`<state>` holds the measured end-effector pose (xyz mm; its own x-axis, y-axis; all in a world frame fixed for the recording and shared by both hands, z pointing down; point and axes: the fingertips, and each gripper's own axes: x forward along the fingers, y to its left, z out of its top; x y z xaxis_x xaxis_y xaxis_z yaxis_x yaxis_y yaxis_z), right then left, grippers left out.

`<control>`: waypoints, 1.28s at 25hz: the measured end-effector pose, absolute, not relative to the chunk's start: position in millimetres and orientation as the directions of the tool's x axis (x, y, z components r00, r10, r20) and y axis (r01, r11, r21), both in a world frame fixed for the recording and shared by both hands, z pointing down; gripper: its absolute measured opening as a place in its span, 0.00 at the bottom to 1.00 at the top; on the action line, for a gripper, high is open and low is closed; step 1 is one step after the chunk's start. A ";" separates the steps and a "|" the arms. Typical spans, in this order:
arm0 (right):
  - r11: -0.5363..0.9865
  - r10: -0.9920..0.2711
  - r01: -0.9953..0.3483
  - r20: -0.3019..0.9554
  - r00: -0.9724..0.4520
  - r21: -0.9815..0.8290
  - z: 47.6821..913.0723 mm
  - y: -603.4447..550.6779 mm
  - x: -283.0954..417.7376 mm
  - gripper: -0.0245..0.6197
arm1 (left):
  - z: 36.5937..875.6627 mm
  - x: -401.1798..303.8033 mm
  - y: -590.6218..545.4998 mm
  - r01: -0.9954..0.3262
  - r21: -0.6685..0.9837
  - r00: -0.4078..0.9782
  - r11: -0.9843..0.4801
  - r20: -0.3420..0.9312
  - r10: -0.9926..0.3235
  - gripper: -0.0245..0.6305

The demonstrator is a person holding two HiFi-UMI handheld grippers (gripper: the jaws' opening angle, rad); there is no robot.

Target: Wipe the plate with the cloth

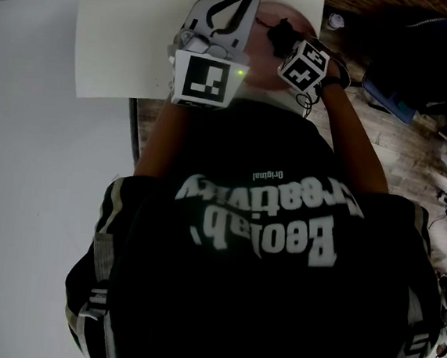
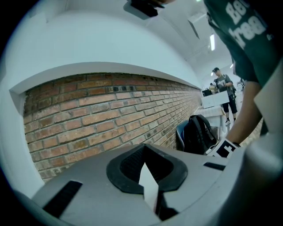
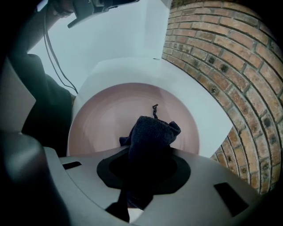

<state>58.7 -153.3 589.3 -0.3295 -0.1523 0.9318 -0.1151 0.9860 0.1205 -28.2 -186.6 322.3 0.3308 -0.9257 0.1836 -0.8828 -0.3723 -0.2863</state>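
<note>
A big white surface [image 1: 118,46] fills the left side, seen from above, and it sits on top of a lower, duller white one. The left gripper [image 1: 232,6] hangs over the white surface's right part, just beside the plate. Its cube [image 1: 205,80] with black and white squares faces up and a tiny green light glows on it. In the left gripper view its two jaws are pressed together. Only a thin white sliver pokes up in the slot, and I cannot tell what that is. This gripper looks out at red bricks [image 2: 101,119], not at the plate. Next comes the pink plate [image 3: 101,119]. It is round and lies flat on the white surface, close to the edge where the bricks start. A dark cloth [image 3: 152,132] is bunched up over the near half of the plate, with a little thread sticking out of its top. The right gripper [image 3: 143,185] is pinching that cloth between its jaws. Its own cube [image 1: 303,65] sits just right of the left one. The person wears a black shirt [image 1: 259,296] with pale letters. Far right, a dark backpack [image 1: 424,52] rests on the brick floor
</note>
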 end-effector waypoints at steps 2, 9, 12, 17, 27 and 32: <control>0.989 -0.136 -0.098 0.939 -0.317 0.110 588.3 -146.8 57.3 0.17 | 322.1 -28.7 -185.9 -0.882 -0.287 0.332 -0.373 0.182 -0.925 0.04; 1.000 0.003 0.020 0.960 -0.281 0.002 589.2 -102.3 46.6 0.17 | 319.7 -29.0 -184.0 -0.881 -0.285 0.340 -0.378 0.175 -0.924 0.04; 0.999 0.038 0.043 0.949 -0.313 -0.026 590.1 -88.1 33.7 0.17 | 320.6 -31.3 -182.2 -0.882 -0.281 0.341 -0.378 0.173 -0.924 0.04; 0.996 -0.043 0.054 0.931 -0.363 0.068 588.9 -94.4 13.2 0.18 | 321.1 -35.7 -179.4 -0.882 -0.279 0.345 -0.380 0.170 -0.923 0.04; 0.980 -0.191 -0.015 0.921 -0.340 0.198 588.1 -113.5 9.5 0.17 | 317.9 -44.5 -172.0 -0.879 -0.278 0.352 -0.387 0.169 -0.921 0.04; 0.971 -0.228 -0.005 0.911 -0.345 0.241 582.5 -113.2 7.8 0.17 | 316.8 -49.0 -166.2 -0.877 -0.288 0.351 -0.384 0.163 -0.922 0.04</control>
<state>7.8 -113.2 582.5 -0.3446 -0.2278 0.9107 -0.0053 0.9706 0.2408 -49.0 -166.2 316.8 0.3505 -0.9222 0.1634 -0.8771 -0.3844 -0.2880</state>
